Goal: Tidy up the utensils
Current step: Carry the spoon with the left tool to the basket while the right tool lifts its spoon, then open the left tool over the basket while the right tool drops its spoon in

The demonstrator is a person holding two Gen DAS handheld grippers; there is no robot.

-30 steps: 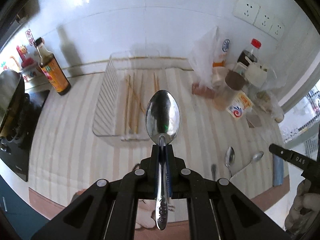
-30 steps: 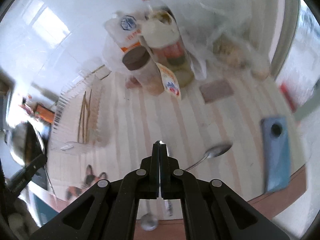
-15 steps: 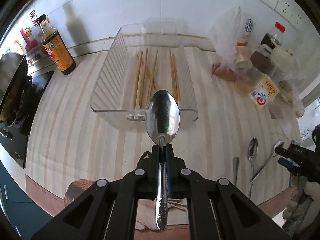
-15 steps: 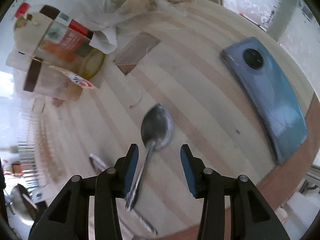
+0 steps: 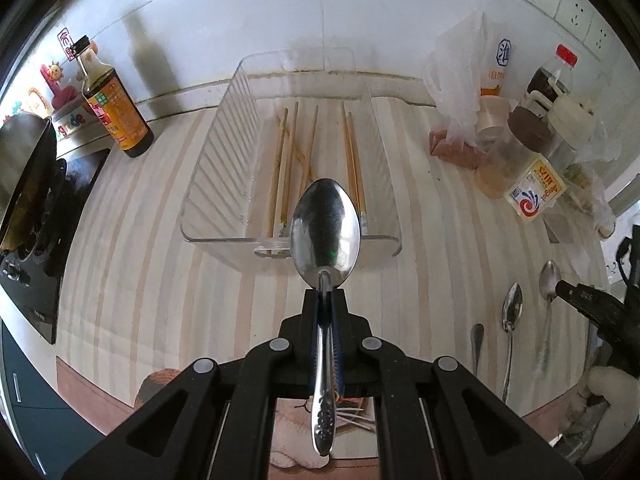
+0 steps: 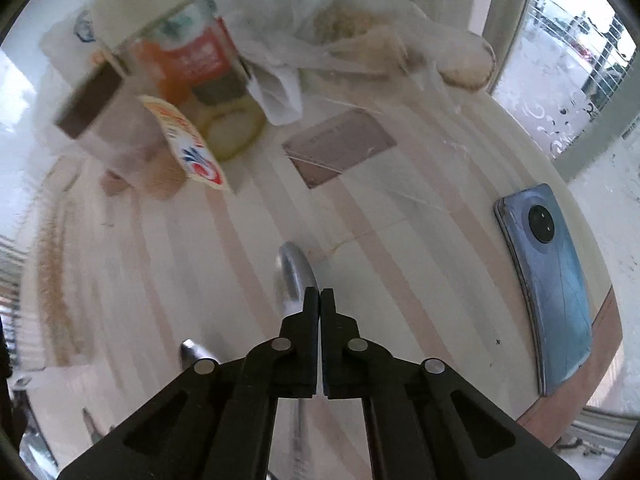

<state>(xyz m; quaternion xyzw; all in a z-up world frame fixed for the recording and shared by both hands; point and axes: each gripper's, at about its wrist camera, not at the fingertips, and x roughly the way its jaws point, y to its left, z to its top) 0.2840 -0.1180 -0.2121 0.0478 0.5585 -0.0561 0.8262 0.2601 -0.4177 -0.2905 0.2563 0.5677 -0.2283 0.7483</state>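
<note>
- The spoon [image 5: 325, 236] is clamped by its neck between the closed jaws of the left gripper [image 5: 325, 300], bowl forward, handle trailing back between the fingers.
- Over the last second the clear tray [image 5: 224, 184] has been brought nearer and more squarely ahead in the left view; the spoon's bowl is now seen over the tray's near wall, so delivery appears close.
- Inside the tray, chopsticks [image 5: 352, 160] lie lengthwise. They are judged the main obstruction: the spoon is best laid beside them, not across.
- To the left, a soy sauce bottle [image 5: 114, 108] stands by the wall and a stove [image 5: 36, 248] sits at the counter's edge, both well apart from the tray.
- To the right of the tray, bagged jars and bottles [image 5: 520, 148] crowd the back of the counter [image 5: 140, 280].
- Two loose spoons [image 5: 512, 312] lie on the counter at the far right, with a third handle just beside them.
- The right gripper [image 6: 320, 296], open over a spoon half a second ago, is now seen with its jaws drawn together; whether anything is gripped cannot be told through the blur, though a spoon bowl [image 6: 294, 270] shows just beyond its tips.
- A phone [image 6: 552, 292] lies near the counter's right edge, apart from the spoons.
</note>
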